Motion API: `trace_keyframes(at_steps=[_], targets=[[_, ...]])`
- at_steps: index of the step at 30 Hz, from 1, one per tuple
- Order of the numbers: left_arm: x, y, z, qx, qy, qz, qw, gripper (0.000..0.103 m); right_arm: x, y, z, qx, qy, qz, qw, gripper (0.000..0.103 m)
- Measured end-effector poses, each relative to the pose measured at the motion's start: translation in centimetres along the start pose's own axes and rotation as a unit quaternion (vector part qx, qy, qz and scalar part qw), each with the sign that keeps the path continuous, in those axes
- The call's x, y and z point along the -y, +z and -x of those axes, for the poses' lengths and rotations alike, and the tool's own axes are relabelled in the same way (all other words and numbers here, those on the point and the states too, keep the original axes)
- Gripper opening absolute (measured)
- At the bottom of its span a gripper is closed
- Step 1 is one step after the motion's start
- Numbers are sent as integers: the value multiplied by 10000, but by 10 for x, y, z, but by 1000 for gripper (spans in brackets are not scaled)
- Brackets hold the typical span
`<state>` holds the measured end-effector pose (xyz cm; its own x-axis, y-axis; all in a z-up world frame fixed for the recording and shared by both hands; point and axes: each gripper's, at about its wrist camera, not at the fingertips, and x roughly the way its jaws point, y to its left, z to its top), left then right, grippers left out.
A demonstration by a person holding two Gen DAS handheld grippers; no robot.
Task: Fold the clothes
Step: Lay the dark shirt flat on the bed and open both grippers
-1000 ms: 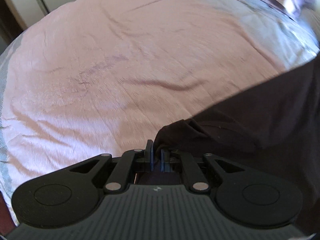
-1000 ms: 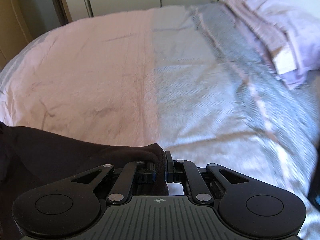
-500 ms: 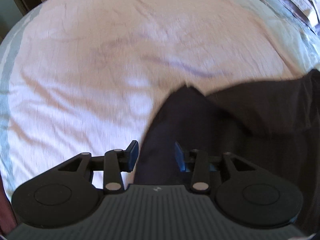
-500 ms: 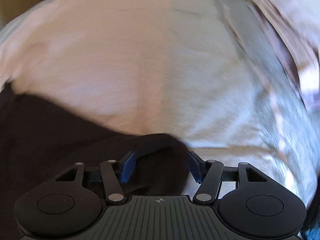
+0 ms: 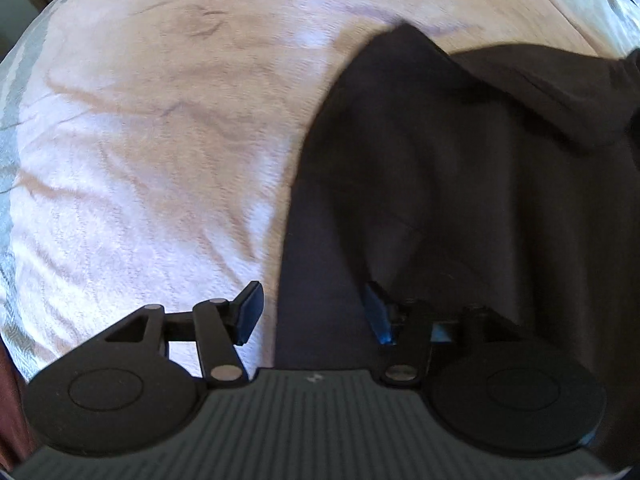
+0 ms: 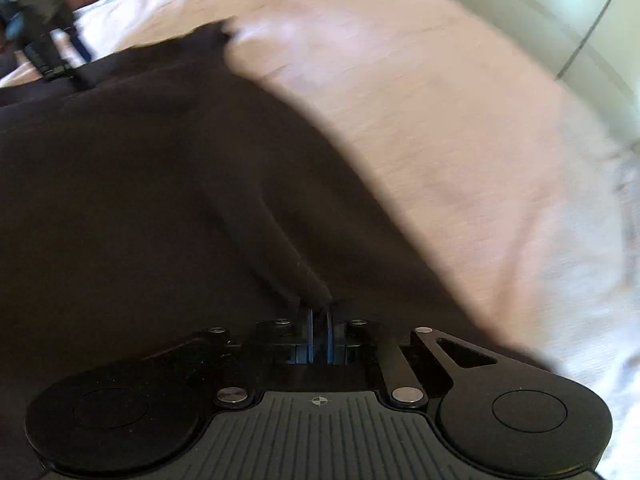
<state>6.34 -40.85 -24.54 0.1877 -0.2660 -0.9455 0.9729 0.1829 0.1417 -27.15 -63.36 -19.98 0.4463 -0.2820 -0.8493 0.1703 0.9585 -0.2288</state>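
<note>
A dark garment (image 5: 460, 180) lies spread on the pink bed cover (image 5: 140, 140). My left gripper (image 5: 312, 300) hangs just over the garment's left edge. Its jaws are opening, and the cloth lies below the gap, free of the blue pads. In the right wrist view the same garment (image 6: 140, 180) fills the left half. My right gripper (image 6: 319, 312) is shut on a raised ridge of the dark cloth that runs up into its fingertips. The left gripper (image 6: 44, 48) shows small and blurred at the far top left of that view.
The pink cover (image 6: 460, 140) stretches beyond the garment. A grey patterned strip (image 5: 12, 80) borders it on the left. Pale cupboard doors (image 6: 580, 20) stand past the bed at the top right.
Both grippers sank toward the bed and let the garment drop flat. The left jaws kept widening. The right gripper rolled, opened, then shut again on a fold of the cloth.
</note>
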Motion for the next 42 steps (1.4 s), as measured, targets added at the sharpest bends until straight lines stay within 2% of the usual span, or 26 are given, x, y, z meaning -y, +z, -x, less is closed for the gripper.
trace_keyframes(at_steps=[4, 5, 6, 8, 10, 11, 12, 15, 18, 21, 25, 26, 28, 31, 32, 33, 35, 36, 38, 42], targets=[[-12, 14, 3, 110, -93, 159, 9998, 52, 89, 22, 10, 266, -652, -285, 9971, 4], [-14, 19, 4, 144, -155, 178, 9996, 56, 114, 30, 8, 314, -758, -399, 9958, 4], [-15, 23, 4, 180, -223, 198, 9994, 62, 137, 37, 2, 360, -762, -552, 9949, 4], [-12, 30, 5, 264, -304, 182, 9990, 60, 166, 47, -14, 405, -641, -847, 9935, 5], [-4, 35, 9, 377, -403, 71, 9985, 59, 169, 51, -21, 414, -703, -994, 9917, 31], [1, 37, 12, 455, -468, 10, 9979, 59, 170, 52, -25, 418, -734, -1068, 9907, 59], [7, 38, 16, 531, -495, -74, 9973, 59, 172, 54, -29, 423, -764, -1141, 9896, 64], [31, 42, 23, 690, -451, -567, 9950, 59, 171, 51, -31, 454, -775, -1420, 9858, 64], [56, 52, 15, 761, -372, -1187, 9893, 60, 162, 35, -20, 505, -541, -1748, 9818, 64], [70, 72, -2, 783, -328, -1357, 9871, 57, 147, 23, -21, 323, -242, -1655, 9854, 64], [66, 100, -19, 858, -350, -1239, 9880, 55, 138, 27, -49, -145, 300, -669, 9972, 64], [61, 109, -22, 901, -311, -1196, 9882, 56, 142, 31, -55, -190, 281, -493, 9982, 64], [45, 126, -23, 1031, -147, -1026, 9893, 56, 161, 41, -66, -192, -100, -352, 9991, 64], [14, 146, -18, 1218, 60, -469, 9914, 56, 202, 52, -66, 23, -481, -704, 9964, 65], [2, 149, -14, 1335, 152, -167, 9908, 48, 210, 52, -65, 53, -440, -859, 9953, 65], [-10, 152, -10, 1406, 147, 173, 9898, 47, 216, 52, -63, 80, -343, -1026, 9941, 65], [-29, 154, -7, 1386, 9, 646, 9882, 47, 225, 47, -59, 51, -95, -1514, 9884, 65], [-31, 153, -4, 1384, 51, 626, 9884, 47, 231, 44, -56, 39, -33, -1843, 9829, 65], [-26, 147, 1, 1370, 81, 399, 9897, 47, 244, 38, -51, 30, 104, -2513, 9679, 65], [5, 130, 3, 1269, -147, -134, 9917, 48, 262, 28, -32, 176, 653, -3688, 9271, 65]])
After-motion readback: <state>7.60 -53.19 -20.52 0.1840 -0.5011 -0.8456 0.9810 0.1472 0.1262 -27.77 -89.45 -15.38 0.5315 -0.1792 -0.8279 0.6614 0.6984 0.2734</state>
